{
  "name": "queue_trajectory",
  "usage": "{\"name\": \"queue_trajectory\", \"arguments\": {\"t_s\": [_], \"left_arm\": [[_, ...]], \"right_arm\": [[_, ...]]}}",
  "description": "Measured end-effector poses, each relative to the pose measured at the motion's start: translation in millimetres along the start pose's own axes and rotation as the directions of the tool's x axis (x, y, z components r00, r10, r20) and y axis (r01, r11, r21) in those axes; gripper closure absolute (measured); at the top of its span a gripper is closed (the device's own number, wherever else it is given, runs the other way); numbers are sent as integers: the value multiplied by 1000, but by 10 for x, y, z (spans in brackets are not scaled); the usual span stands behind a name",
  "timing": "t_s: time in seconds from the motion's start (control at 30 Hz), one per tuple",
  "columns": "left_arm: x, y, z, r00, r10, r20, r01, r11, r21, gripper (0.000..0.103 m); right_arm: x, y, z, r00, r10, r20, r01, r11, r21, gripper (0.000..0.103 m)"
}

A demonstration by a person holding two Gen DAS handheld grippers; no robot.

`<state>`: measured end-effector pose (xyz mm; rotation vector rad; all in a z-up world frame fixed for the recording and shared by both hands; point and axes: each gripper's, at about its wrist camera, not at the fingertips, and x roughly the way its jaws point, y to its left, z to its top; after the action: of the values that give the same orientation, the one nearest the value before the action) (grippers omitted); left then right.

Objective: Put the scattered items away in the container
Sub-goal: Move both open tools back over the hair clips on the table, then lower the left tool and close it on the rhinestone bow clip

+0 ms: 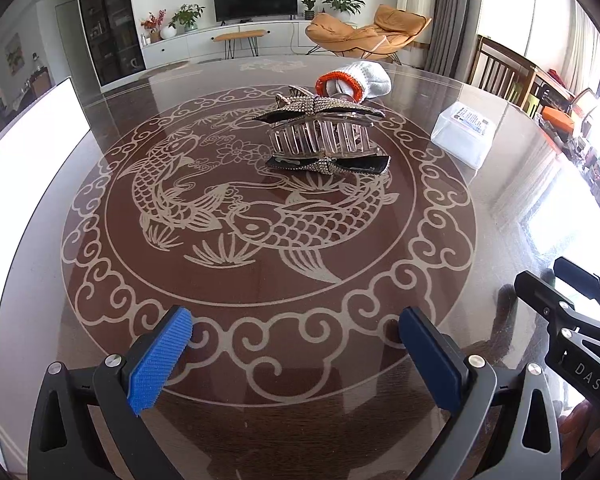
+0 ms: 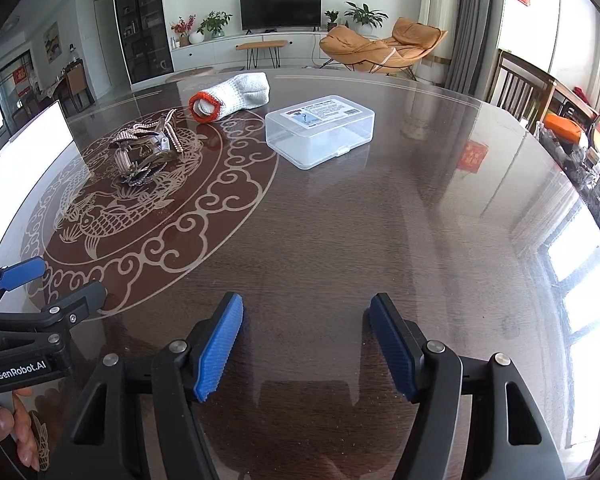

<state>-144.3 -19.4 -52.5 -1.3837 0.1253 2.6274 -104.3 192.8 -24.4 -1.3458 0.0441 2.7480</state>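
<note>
Your left gripper tilts downward with its blue pads spread wide and nothing between them. Your right gripper tilts down the same way, its jaws wide apart and empty. The two sit side by side (each shows at the edge of the other's view). Your left hand wraps the left gripper's handle, fingertips showing.

- Our right gripper hangs over bare table, blue pads wide apart with nothing between them.
- Our left gripper shows at the left edge, a hand under it.
- Ahead sits the clear plastic box, lid closed.
- The white glove with an orange cuff lies left of it.
- The jewelled hair claw rests on the fish pattern.
</note>
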Motion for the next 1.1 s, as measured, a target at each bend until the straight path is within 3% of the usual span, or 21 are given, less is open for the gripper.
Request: {"name": "queue_trajectory", "arguments": {"t_s": [0.23, 0.37, 0.53, 0.6, 0.77, 0.83, 1.0, 1.1], "left_arm": [[109, -27, 184, 1000, 18, -20, -19, 999, -39, 0], [210, -105, 466, 997, -69, -40, 65, 994, -86, 0], [387, -169, 955, 997, 79, 7, -77, 988, -137, 0], [504, -92, 1059, 989, 144, -27, -147, 979, -143, 0], [373, 388, 909, 984, 179, -19, -180, 972, -151, 0], [251, 578, 815, 989, 151, 4, -149, 978, -149, 0], [160, 664, 807, 999, -45, 12, 46, 996, -75, 0], [145, 499, 922, 997, -63, 41, 64, 998, -18, 0]], "right_arm": [[0, 3, 1, 1000, 1, 0, -1, 1000, 0, 35], [0, 4, 1, 1000, 0, 0, 0, 1000, 0, 35], [-3, 4, 1, 1000, 0, 0, 0, 1000, 0, 34], [-3, 4, 1, 1000, 1, -1, -1, 1000, 1, 34], [0, 9, 6, 1000, 3, -1, -3, 1000, 1, 34], [0, 9, 6, 1000, 3, -1, -3, 1000, 1, 33], [5, 17, 7, 1000, 11, -2, -11, 1000, 1, 32], [9, 30, 5, 1000, 11, -2, -11, 1000, 0, 32]]}}
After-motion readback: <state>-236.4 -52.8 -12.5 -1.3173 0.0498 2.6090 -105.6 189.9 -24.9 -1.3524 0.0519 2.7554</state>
